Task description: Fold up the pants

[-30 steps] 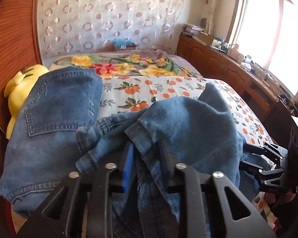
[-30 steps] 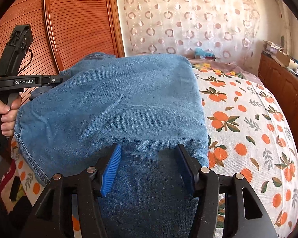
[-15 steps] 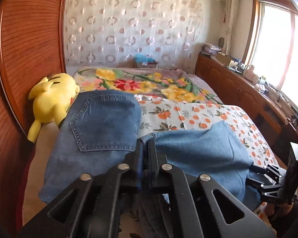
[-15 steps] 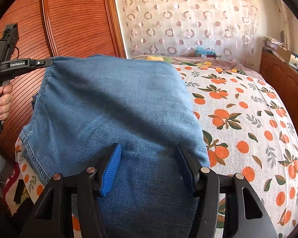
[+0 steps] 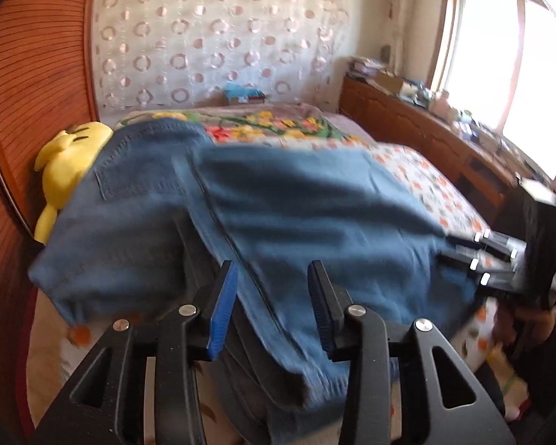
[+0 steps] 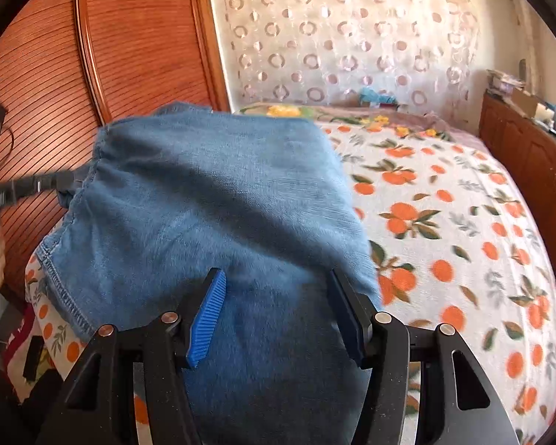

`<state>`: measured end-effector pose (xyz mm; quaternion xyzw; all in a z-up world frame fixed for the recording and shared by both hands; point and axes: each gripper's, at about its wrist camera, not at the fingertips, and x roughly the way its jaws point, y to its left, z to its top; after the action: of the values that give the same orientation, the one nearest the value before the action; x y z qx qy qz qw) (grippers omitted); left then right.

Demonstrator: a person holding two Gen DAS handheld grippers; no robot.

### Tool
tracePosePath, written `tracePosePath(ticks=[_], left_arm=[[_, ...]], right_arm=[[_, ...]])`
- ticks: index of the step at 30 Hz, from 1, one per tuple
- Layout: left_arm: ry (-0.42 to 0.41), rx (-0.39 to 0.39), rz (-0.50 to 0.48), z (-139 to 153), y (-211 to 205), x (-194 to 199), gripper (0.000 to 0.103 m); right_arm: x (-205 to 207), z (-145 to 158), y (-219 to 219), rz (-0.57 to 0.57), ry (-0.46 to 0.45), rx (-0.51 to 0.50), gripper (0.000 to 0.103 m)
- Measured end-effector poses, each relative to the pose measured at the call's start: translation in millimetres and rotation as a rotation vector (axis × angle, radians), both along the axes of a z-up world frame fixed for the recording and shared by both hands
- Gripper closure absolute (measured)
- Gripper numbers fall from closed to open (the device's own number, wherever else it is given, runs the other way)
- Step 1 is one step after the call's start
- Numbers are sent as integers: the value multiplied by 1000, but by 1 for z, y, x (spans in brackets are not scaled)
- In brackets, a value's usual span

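Pants [image 5: 278, 204] on the bed [image 6: 444, 222], plush toy [image 5: 70, 163] at their left.

Folded blue jeans [image 6: 218, 200] on orange-print bedspread [image 6: 463, 230], betw. parted right tongs [image 6: 278, 315].

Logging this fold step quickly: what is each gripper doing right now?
Left gripper: jaws just opening, blue denim pants released.
Right gripper: open above the pants, gripping nothing.

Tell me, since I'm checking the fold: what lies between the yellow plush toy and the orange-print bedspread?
In the left wrist view, the blue jeans lie spread between the yellow plush toy and the bare orange-print bedspread.
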<state>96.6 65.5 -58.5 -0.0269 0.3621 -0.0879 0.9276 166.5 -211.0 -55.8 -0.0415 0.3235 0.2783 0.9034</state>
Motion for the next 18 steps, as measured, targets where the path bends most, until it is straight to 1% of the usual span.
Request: tracePosePath(ticks=[3,4,6,9,14,17,18], left_arm=[[41,64,10,-21,-5,-8,63],[53,73,13,-26,-5,-9,63],[74,62,16,-35,-1,-10,63],[80,34,18,-42,5,-12,62],[69,48,16,-47,4,-14,61],[65,39,17,-48,4,-15,61],[65,35,16,-48,5,-15,61]], right_arm=[[-12,4,-14,-10,17,-8,44],[-16,5,-18,-20,24,-14,44],[-21,5,-28,-34,40,-20,44],[-28,2,-39,-71,60,-33,44],[-36,-7,-50,-85,107,-36,44],[-43,-12,-51,-85,129,-45,44],[-47,-13,-52,-85,120,-46,44]])
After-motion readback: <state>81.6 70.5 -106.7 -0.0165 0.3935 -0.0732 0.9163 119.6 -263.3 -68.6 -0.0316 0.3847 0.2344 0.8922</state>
